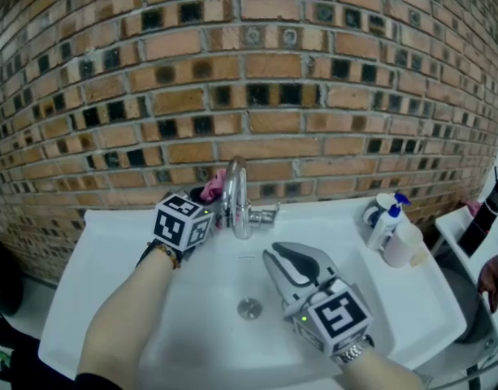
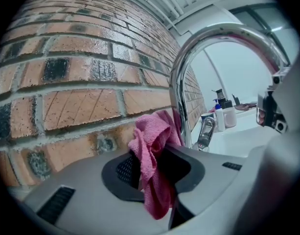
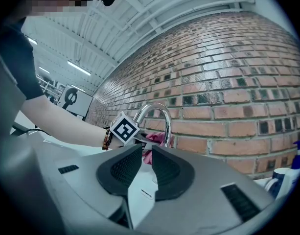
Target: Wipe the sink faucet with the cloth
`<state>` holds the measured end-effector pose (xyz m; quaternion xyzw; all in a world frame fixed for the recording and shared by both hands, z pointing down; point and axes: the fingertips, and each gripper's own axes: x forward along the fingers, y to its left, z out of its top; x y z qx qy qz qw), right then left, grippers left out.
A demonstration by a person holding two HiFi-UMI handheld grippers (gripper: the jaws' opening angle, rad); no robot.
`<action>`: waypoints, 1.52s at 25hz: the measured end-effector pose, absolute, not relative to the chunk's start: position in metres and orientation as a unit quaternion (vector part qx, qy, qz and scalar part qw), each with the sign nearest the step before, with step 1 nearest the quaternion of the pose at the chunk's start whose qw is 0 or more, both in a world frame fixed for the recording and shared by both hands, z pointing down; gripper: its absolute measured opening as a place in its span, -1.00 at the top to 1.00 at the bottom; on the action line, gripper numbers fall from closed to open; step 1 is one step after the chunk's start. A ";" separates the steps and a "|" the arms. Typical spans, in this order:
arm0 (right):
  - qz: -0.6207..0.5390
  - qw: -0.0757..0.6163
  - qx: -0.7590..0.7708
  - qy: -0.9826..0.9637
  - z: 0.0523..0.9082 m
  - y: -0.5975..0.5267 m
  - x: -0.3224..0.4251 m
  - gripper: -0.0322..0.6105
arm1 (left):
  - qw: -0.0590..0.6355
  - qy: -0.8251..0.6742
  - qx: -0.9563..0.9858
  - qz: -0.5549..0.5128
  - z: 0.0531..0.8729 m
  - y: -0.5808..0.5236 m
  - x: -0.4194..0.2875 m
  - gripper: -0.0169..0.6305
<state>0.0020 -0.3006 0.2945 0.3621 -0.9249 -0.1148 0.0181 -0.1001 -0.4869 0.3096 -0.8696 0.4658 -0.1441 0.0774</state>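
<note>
Right hand-held gripper: jaws slightly apart, empty. Left hand-held gripper pinches crumpled pink terry cloth beside neck of curved chrome faucet. Judged: wiping under way; spout, lever left.

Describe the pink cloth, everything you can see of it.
The pink cloth looks like soft terry, crumpled into folds. The left gripper is shut on its middle: a bunch sticks up past the jaws and a tail hangs below. Its upper bunch appears to lie against the chrome faucet neck, near the brick wall.
</note>
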 end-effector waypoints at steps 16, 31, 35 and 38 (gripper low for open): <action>-0.111 0.022 0.365 -0.924 0.298 -0.305 0.003 0.67 | 0.027 0.471 -0.865 -0.171 0.363 -0.484 -0.101 0.63; -0.096 0.029 0.367 -0.925 0.301 -0.306 0.004 0.67 | 0.020 0.470 -0.860 -0.196 0.391 -0.471 -0.098 0.65; -0.100 0.025 0.365 -0.925 0.301 -0.307 0.004 0.67 | 0.026 0.465 -0.858 -0.216 0.401 -0.465 -0.096 0.65; -0.096 0.026 0.371 -0.923 0.304 -0.310 0.006 0.67 | 0.038 0.465 -0.855 -0.228 0.402 -0.464 -0.095 0.65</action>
